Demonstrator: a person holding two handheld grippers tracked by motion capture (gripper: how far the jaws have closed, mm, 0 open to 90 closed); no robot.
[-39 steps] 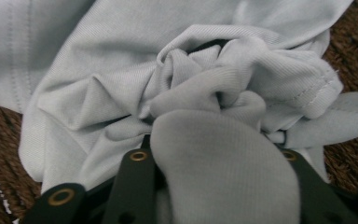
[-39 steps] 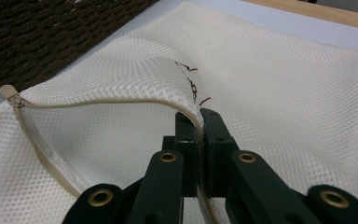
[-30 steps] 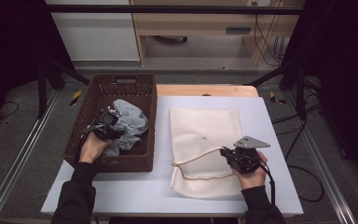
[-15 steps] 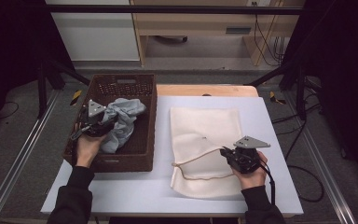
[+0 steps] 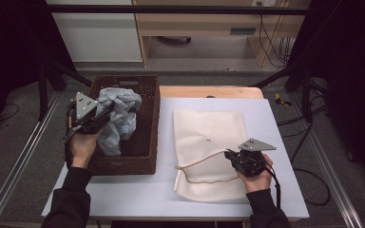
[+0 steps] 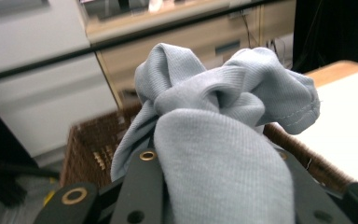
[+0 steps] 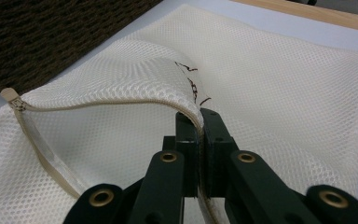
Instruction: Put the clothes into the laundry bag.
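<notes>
A crumpled grey garment (image 5: 119, 121) hangs from my left gripper (image 5: 105, 112), lifted above the brown wicker basket (image 5: 145, 164). In the left gripper view the grey garment (image 6: 223, 140) bunches over the jaws and hides the tips; the gripper is shut on it. A cream mesh laundry bag (image 5: 209, 130) lies flat on the white table. My right gripper (image 5: 228, 155) is shut on the bag's zippered top edge. In the right gripper view that zippered edge (image 7: 189, 105) is raised off the lower layer, so the mesh bag (image 7: 279, 79) gapes open toward the basket.
The white table (image 5: 275, 114) has bare room right of the bag and along its front. A wooden board (image 5: 209, 91) lies behind it. Metal rails (image 5: 19, 166) run along both sides of the table, and cabinets stand at the back.
My left gripper has lifted the grey garment up out of the basket and drawn it toward the basket's left side. The right gripper has held still on the bag's edge.
</notes>
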